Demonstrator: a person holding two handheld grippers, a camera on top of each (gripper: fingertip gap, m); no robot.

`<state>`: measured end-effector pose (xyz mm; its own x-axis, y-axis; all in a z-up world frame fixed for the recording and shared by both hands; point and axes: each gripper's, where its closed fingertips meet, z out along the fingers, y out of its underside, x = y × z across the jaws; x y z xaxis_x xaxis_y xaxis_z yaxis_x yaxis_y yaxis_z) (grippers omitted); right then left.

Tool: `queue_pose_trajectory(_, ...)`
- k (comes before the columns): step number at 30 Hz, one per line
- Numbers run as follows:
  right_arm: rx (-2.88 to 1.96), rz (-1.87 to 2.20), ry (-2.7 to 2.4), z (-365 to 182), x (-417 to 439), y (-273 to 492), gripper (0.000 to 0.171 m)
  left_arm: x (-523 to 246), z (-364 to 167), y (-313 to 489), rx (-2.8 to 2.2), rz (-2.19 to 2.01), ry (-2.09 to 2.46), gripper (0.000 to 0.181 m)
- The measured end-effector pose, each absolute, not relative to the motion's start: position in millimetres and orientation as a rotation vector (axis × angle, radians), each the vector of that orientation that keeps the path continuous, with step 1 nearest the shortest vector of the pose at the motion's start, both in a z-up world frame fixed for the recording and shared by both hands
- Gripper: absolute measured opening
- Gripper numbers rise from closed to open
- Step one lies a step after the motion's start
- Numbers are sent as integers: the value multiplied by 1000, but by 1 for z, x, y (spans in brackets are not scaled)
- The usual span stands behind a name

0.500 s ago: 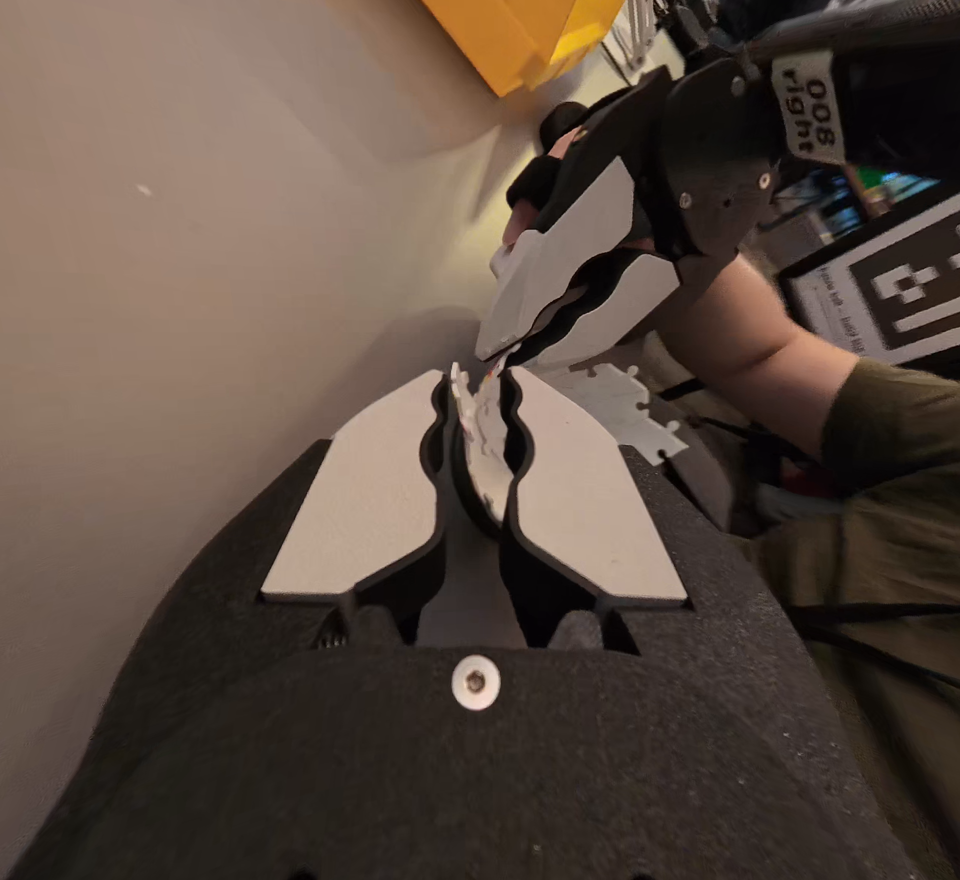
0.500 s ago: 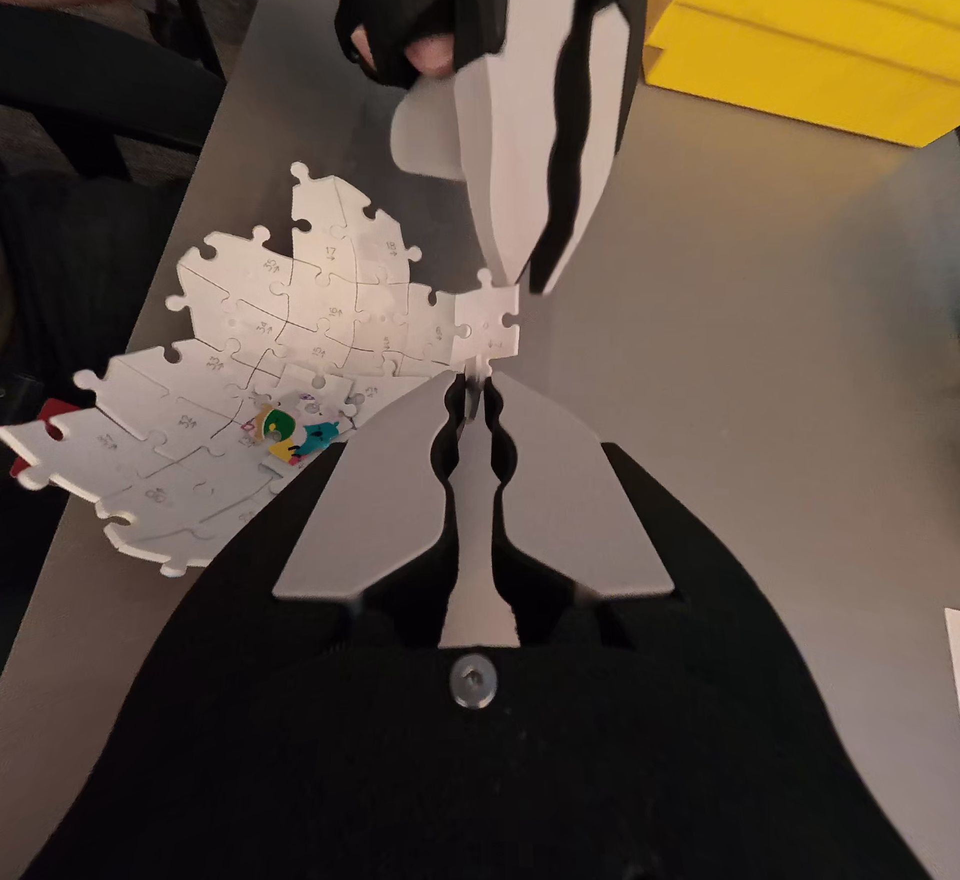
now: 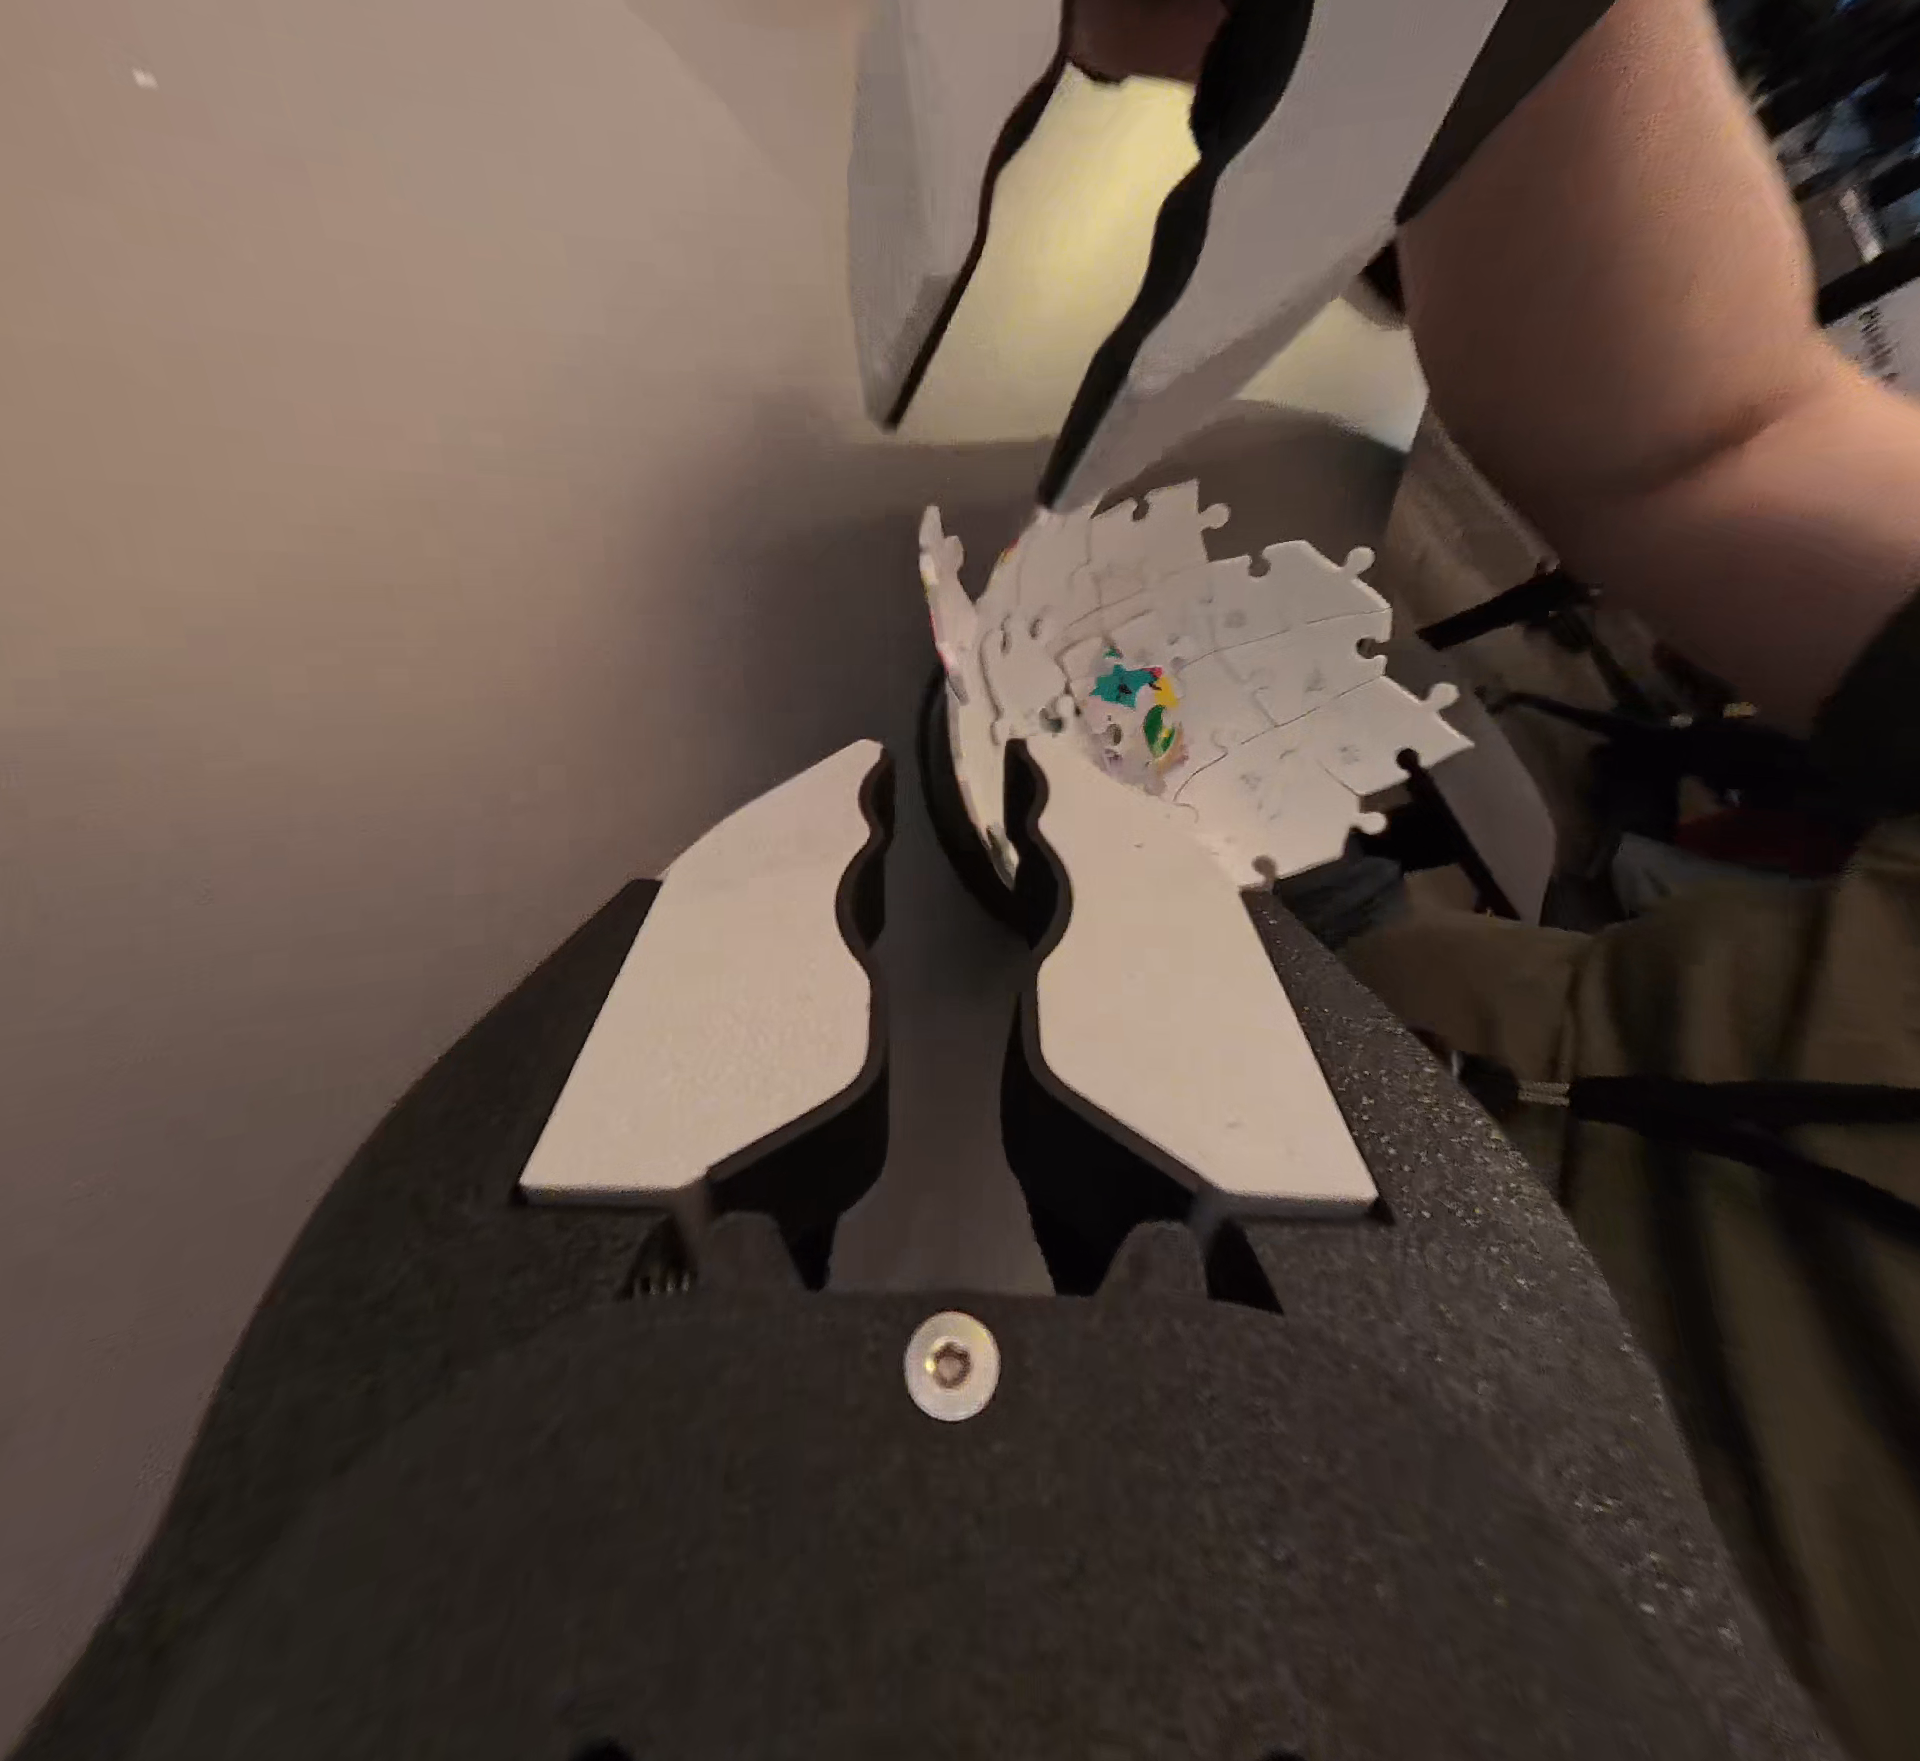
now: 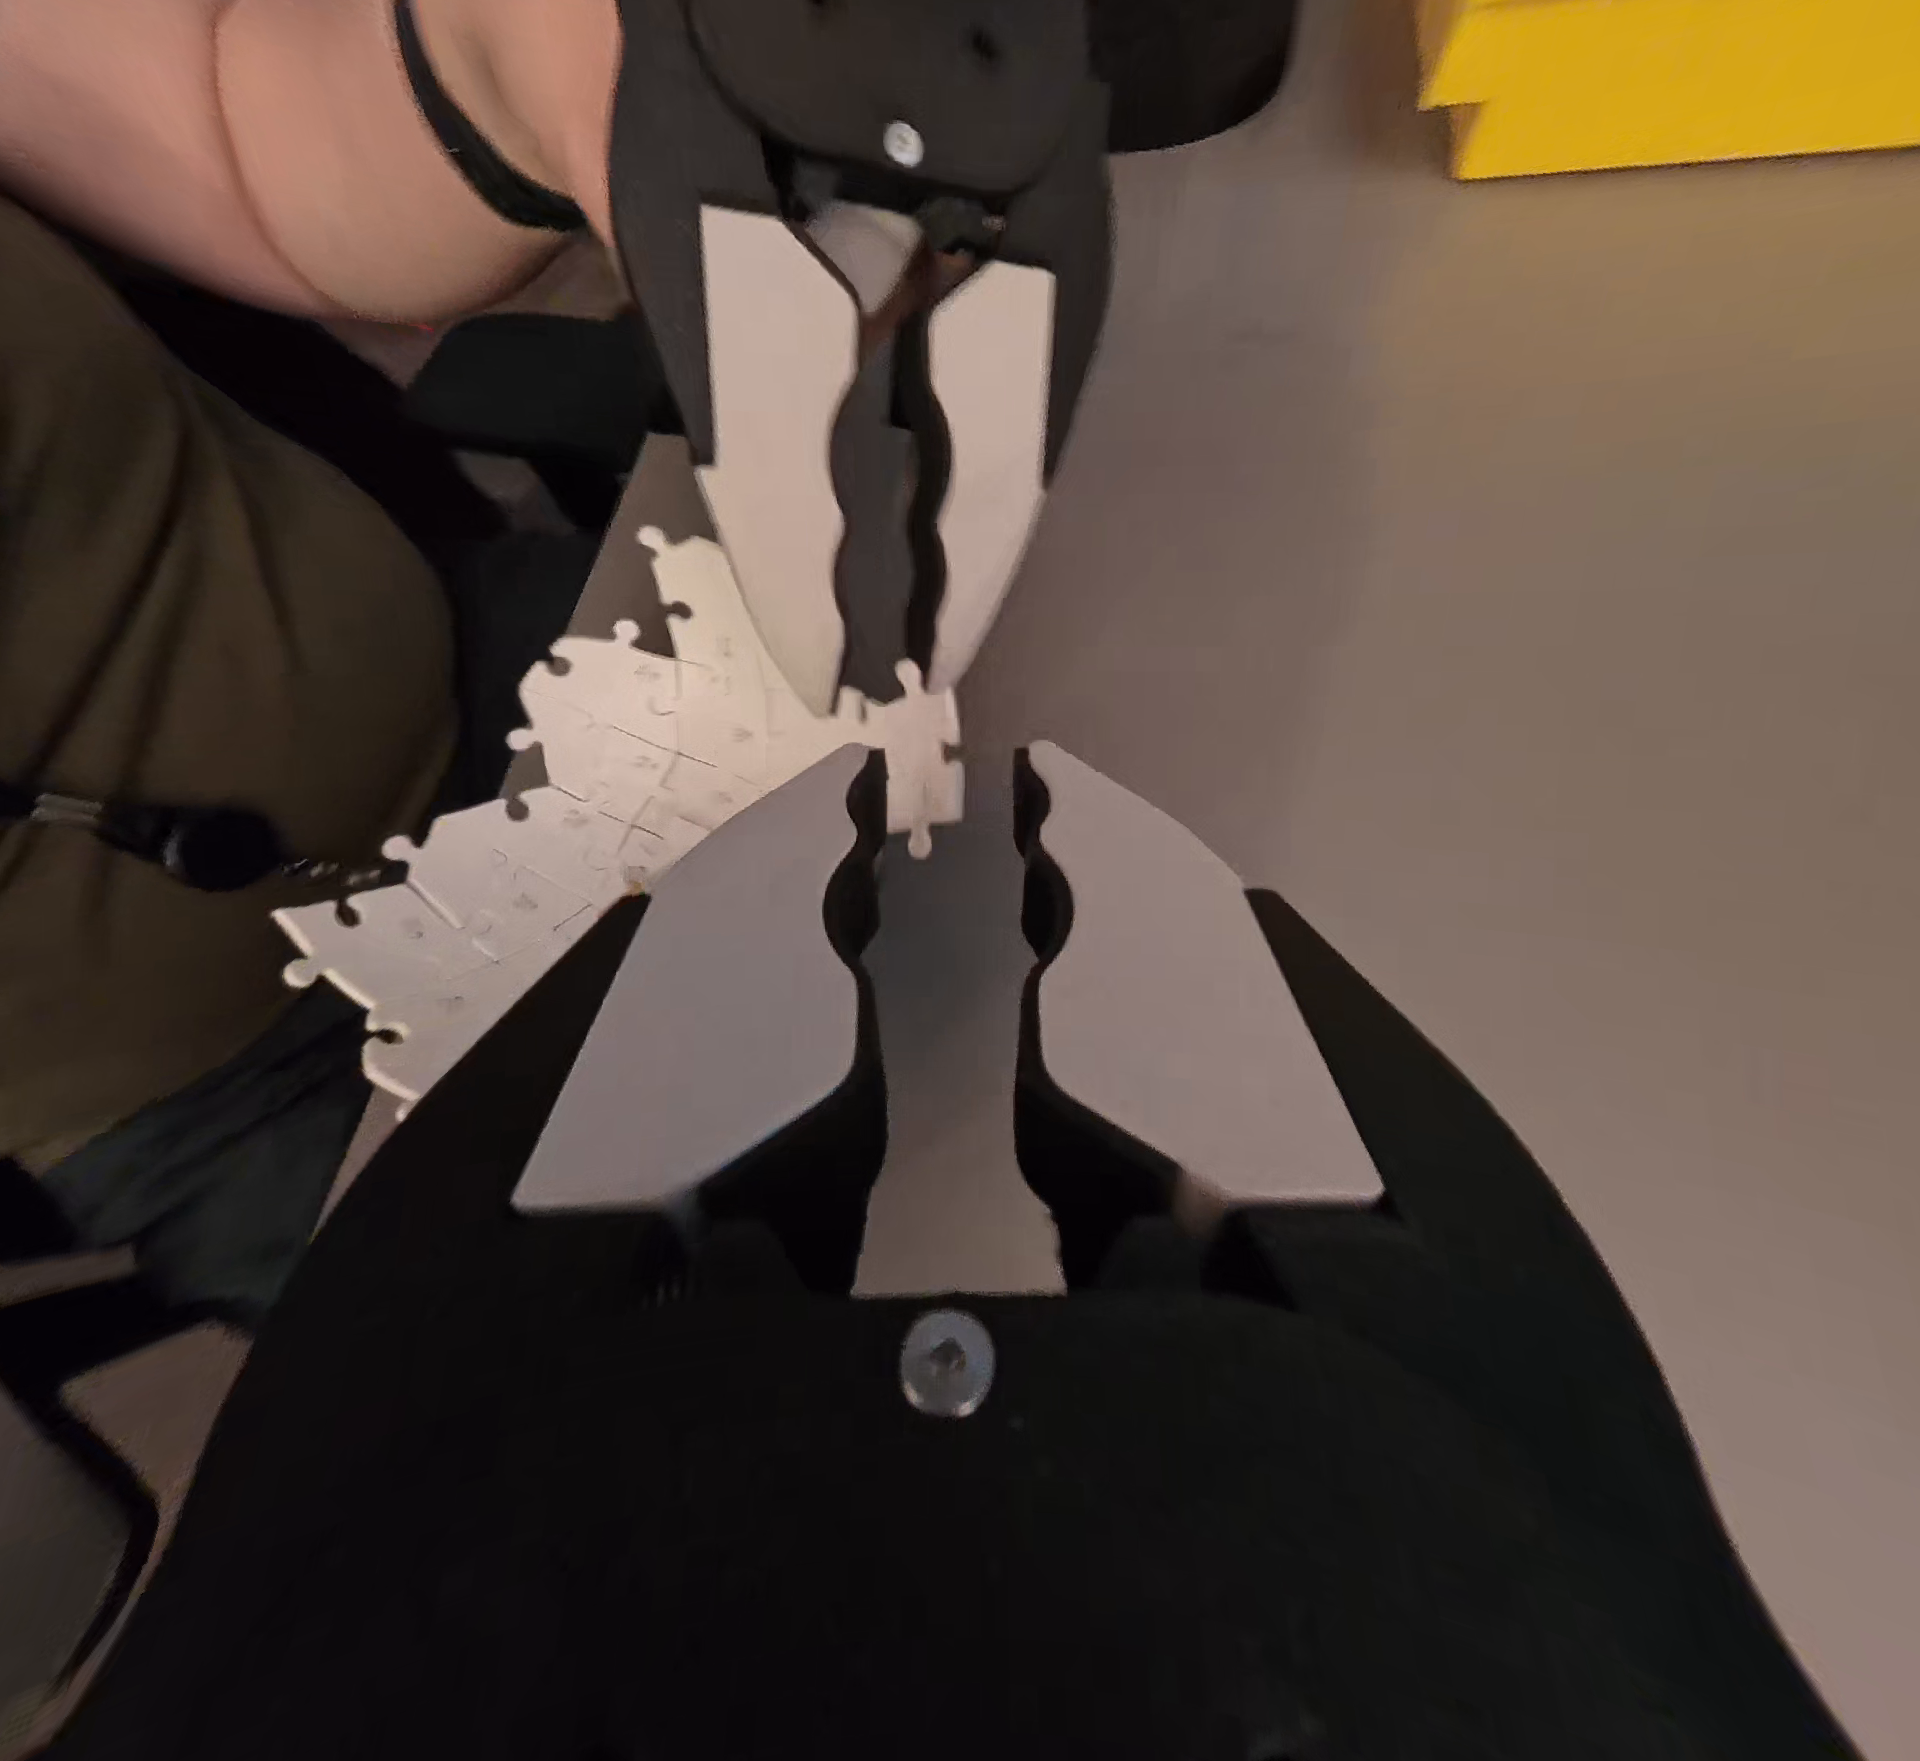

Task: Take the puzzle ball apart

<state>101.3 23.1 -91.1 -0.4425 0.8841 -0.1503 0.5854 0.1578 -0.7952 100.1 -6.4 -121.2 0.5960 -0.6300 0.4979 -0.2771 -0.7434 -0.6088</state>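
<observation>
Grey tabletop (image 4: 1507,672) carries little else; the puzzle ball (image 3: 1247,672), now a curved open shell of thin interlocked pieces, hangs over its near edge. It looks light and easily bent, best taken at a rim piece. Left gripper (image 3: 951,755) is clamped on its rim. Right gripper (image 4: 951,755) stands apart around one piece.

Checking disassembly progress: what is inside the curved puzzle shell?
In the left wrist view, the puzzle shell holds a small multicoloured patch on its white inner face; the left hand-held gripper covers its lower edge.
</observation>
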Motion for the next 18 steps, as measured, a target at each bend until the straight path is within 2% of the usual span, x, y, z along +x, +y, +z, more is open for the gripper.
queue_pose_trajectory(4,-1387,1237,-2270,-107,95,16,21,109,-121,0,-2333,-1004,777,2)
queue_pose_trajectory(6,-1416,1324,-2302,-112,100,12,4,109,-123,2,-2324,-976,811,2)
queue_pose_trajectory(7,-1429,1396,-2289,-111,102,11,3,111,-122,1,-2316,-991,826,2)
queue_pose_trajectory(10,-1421,1458,-2220,-110,104,15,3,112,-121,5,-2297,-1019,854,3)
queue_pose_trajectory(13,-1478,1515,-2169,-109,107,17,3,116,-122,5,-2314,-1122,872,15)
queue_pose_trajectory(14,-1500,1527,-2153,-109,107,18,2,118,-124,4,-2325,-1149,884,15)
queue_pose_trajectory(16,-1500,1559,-2131,-108,109,17,2,121,-125,5,-2311,-1158,912,3)
queue_pose_trajectory(18,-1407,1547,-2139,-108,113,16,2,125,-125,3,-2293,-1178,943,3)
